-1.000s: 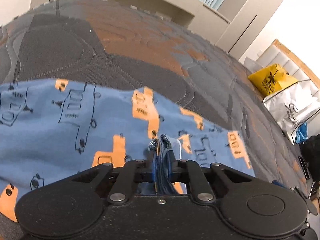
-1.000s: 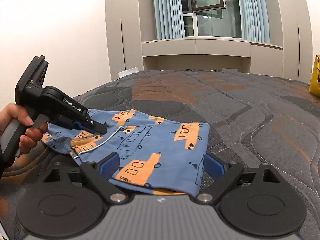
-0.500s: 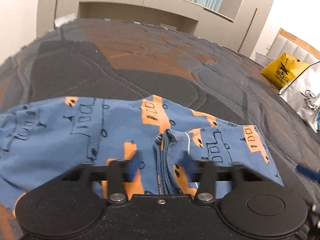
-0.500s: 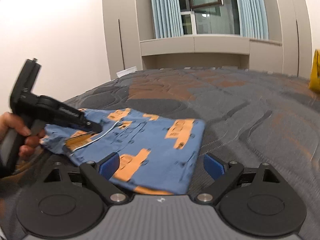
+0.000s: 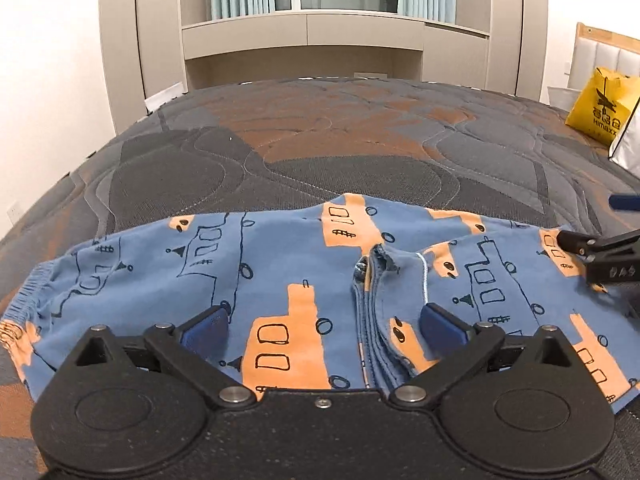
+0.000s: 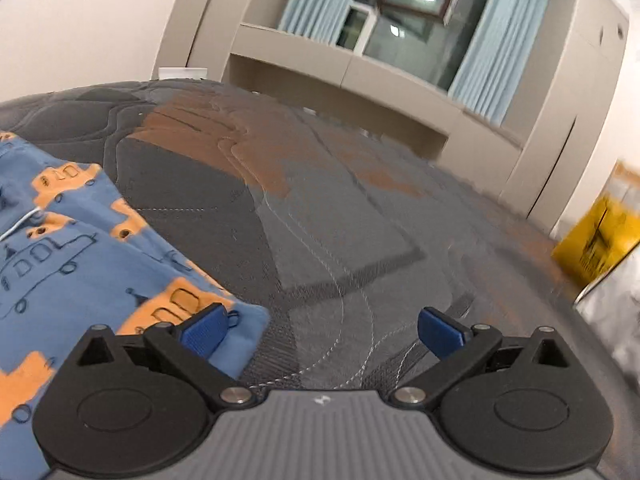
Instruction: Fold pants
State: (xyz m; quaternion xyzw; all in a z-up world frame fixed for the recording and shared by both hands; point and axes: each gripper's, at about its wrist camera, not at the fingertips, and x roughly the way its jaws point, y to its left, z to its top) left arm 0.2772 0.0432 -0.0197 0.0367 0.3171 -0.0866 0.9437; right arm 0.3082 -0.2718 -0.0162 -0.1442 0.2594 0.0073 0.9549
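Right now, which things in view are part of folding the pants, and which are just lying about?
Part of the job:
- blue pants, lying on the bed
- left hand-held gripper, open
- right hand-held gripper, open

Lying about:
- yellow bag
- white bag beside it

Left claw (image 5: 324, 326): jaws spread wide, nothing held between them; blue fingertips (image 5: 442, 330) stand well apart, low and pointing forward.
Right claw (image 6: 322, 330): jaws likewise spread wide, gripping nothing; one blue fingertip (image 6: 206, 330) on each side.
Right claw in the left wrist view (image 5: 598, 254): its black body enters from the right edge, its blue tip just above.
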